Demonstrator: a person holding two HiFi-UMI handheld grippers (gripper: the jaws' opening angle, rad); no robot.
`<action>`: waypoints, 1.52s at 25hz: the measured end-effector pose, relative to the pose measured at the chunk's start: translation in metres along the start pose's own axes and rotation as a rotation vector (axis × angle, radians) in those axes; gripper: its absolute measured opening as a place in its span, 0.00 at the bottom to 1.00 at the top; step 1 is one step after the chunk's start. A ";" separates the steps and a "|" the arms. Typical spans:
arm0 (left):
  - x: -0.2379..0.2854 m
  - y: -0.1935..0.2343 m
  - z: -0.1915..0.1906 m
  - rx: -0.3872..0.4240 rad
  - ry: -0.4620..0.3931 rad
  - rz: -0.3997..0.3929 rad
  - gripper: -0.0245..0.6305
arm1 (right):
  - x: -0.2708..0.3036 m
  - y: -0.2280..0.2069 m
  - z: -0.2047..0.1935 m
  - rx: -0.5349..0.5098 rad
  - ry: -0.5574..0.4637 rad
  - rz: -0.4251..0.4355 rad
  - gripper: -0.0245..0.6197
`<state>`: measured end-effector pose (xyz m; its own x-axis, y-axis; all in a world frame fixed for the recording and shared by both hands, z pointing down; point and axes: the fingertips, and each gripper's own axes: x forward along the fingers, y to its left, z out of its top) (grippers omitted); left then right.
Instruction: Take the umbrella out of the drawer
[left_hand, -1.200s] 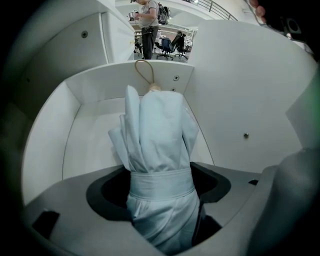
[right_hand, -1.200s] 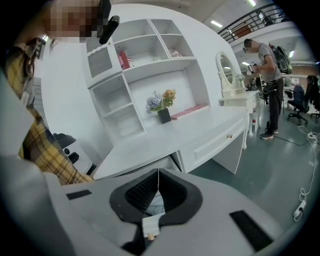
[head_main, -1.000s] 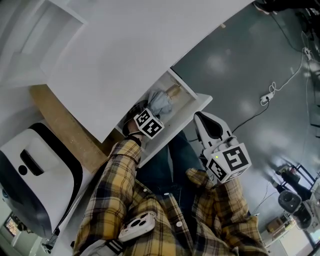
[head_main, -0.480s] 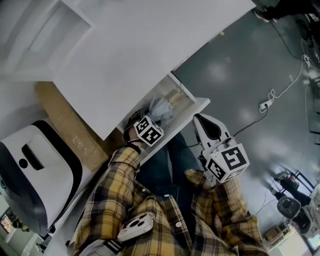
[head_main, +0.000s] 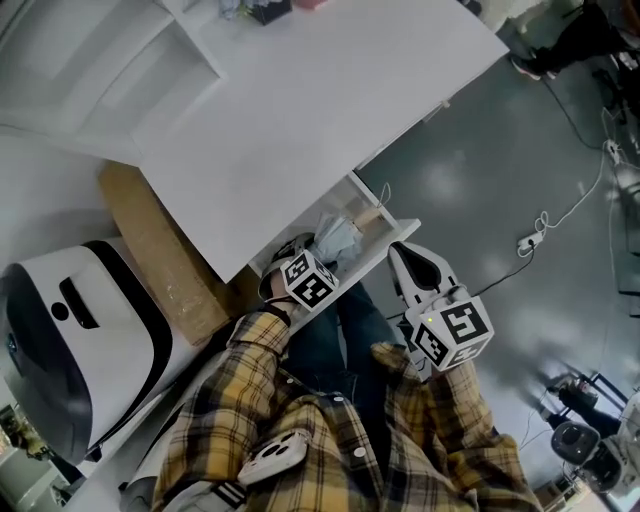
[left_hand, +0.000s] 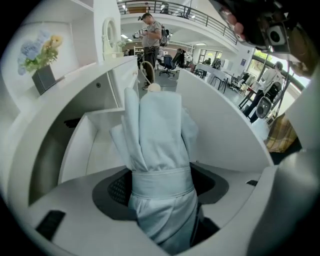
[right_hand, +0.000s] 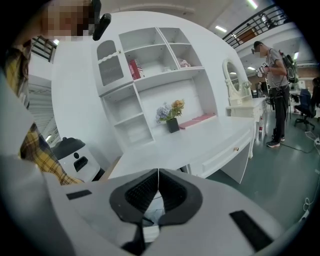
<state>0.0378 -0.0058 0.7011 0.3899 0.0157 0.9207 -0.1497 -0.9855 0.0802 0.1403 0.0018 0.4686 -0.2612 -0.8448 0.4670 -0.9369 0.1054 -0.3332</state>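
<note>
Floor: grey floor (head_main: 500, 170) lay to the right of a white desk (head_main: 300, 110), with a thin cable (head_main: 560, 180) trailing across it at far right.
Desk: its bare top filled the far middle of the head view; the right gripper view showed a white shelf unit (right_hand: 150, 65) behind it and a small pot of flowers (right_hand: 170, 117) on the top.
Drawer: the drawer (head_main: 385, 245) stood pulled out from the desk's near edge, toward the person.
Umbrella: a folded pale-blue umbrella (head_main: 338, 240) sat over the open drawer, bound by a strap (left_hand: 160, 182), with its pale wooden knob (left_hand: 154, 88) at the far end. Whether it touched the drawer's bottom could not be told.
Left gripper: the left gripper (head_main: 300, 255) pointed steeply down into the drawer. Its jaws had just been closing and were clamped on the umbrella at the strap, one pad on each side.
Right gripper: the right gripper (head_main: 400, 255) hung just right of the drawer's front, apart from it, jaws pressed together with nothing between them.
Left of desk: a brown box (head_main: 165, 255) stood against the desk, and a white-and-black machine (head_main: 70, 340) sat nearer.
Person: yellow plaid sleeves (head_main: 240, 390) reached from the near edge to both grippers.
</note>
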 end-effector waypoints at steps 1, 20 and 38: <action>-0.004 -0.002 0.002 -0.002 -0.007 -0.004 0.52 | -0.001 0.001 0.002 -0.003 -0.001 0.001 0.07; -0.110 -0.014 0.062 -0.083 -0.264 0.035 0.52 | -0.020 0.018 0.044 -0.094 -0.036 0.023 0.07; -0.316 0.047 0.084 -0.400 -0.779 0.277 0.52 | 0.017 0.080 0.130 -0.301 -0.121 0.281 0.07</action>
<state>-0.0160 -0.0714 0.3813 0.7737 -0.4740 0.4204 -0.5760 -0.8026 0.1549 0.0908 -0.0724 0.3438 -0.5034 -0.8151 0.2867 -0.8640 0.4733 -0.1715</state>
